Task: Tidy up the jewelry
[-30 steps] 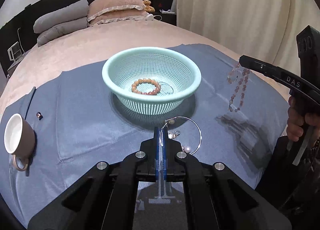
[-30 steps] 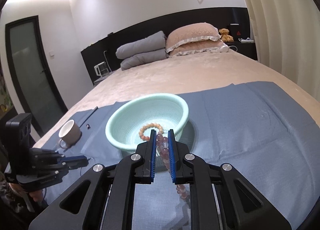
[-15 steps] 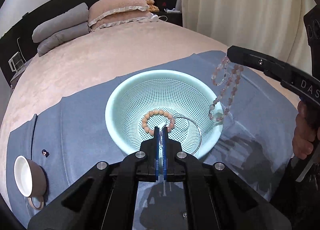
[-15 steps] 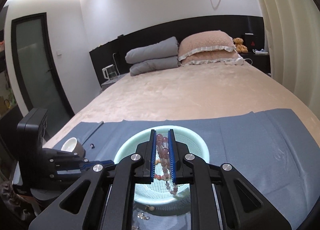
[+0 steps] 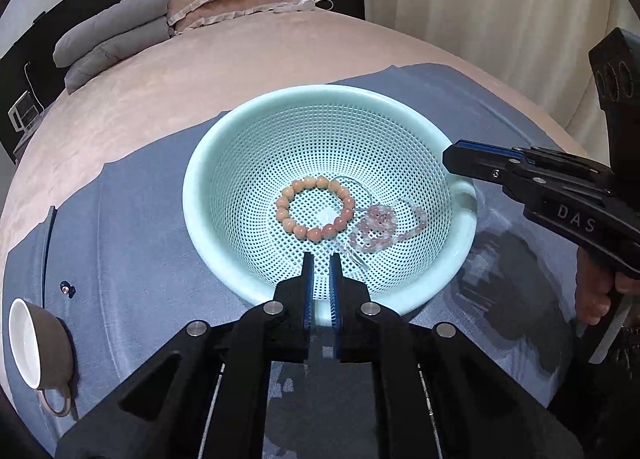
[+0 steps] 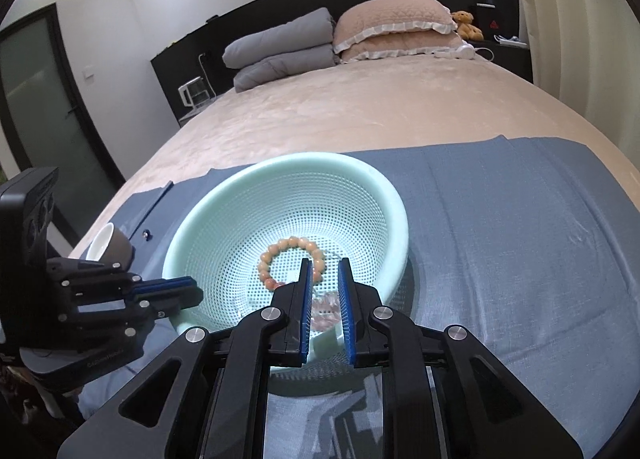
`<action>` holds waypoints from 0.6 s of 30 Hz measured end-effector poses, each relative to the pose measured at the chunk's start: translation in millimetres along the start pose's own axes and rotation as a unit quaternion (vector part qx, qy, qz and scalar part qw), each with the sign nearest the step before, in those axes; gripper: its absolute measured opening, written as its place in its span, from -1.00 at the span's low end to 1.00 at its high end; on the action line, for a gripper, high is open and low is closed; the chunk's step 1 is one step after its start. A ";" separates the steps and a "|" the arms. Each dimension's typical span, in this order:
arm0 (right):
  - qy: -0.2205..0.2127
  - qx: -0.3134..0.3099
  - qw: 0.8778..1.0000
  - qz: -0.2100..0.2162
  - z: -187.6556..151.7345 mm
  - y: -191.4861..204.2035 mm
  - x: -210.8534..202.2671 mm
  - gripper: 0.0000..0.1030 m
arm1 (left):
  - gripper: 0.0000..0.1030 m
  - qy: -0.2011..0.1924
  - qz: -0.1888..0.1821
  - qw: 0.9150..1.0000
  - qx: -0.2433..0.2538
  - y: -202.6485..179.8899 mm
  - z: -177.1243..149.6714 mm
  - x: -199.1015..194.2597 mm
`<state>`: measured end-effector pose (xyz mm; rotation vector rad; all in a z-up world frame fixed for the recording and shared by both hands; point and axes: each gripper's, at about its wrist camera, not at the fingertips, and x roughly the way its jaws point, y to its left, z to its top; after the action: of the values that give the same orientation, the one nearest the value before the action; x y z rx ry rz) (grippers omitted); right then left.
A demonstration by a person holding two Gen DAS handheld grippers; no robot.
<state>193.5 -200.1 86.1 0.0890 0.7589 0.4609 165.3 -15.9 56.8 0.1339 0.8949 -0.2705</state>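
Your left gripper (image 5: 321, 259) hangs over the near rim of the mint-green basket (image 5: 208, 163). Its jaws are opening, with a narrow gap between the blue pads, and nothing is between them. Your right gripper (image 6: 324, 264) is over the basket's near edge from the other side. Its jaws are opening too, and nothing is held between them; you only see the basket floor and some pink beads through the gap.

All the jewelry you can see lies on the bottom of the basket. The peach bead bracelet (image 5: 316, 208) lies flat as a round ring near the middle. The pale pink bead string (image 5: 378, 228) lies in a loose heap just beside it, on the side of your right gripper. A thin silver wire hoop (image 5: 352, 183) lies close to both, but it is hard to follow against the mesh.

The basket stands on a blue cloth (image 5: 132, 227) spread over the bed (image 5: 248, 59). At the left edge of the cloth a brown cup (image 5: 40, 343) with a white inside lies on its side, and a small dark piece (image 5: 66, 288) lies near it; I cannot tell what it is.
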 end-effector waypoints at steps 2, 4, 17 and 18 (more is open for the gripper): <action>0.002 0.001 1.000 -0.003 -1.0 -0.6 -1.4 -0.72 | -0.60 -0.007 -0.002 1.000 -0.002 -1.0 -3.0 -6.5; 0.004 0.002 1.000 -0.001 -4.0 -1.7 -5.8 -0.71 | -0.49 -0.014 -0.002 1.000 -0.003 0.1 -6.6 -13.1; 0.006 -0.028 0.998 0.048 -39.5 17.1 -28.9 -0.56 | -0.36 -0.016 -0.006 1.000 -0.006 -3.9 -63.3 -32.8; 0.004 -0.034 0.998 0.056 -42.8 20.7 -30.8 -0.57 | -0.36 -0.015 -0.011 1.000 -0.004 -6.4 -69.0 -32.0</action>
<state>137.3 -198.6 79.7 0.0662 0.7478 0.5935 92.6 -0.7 39.2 0.1127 0.8687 -0.2881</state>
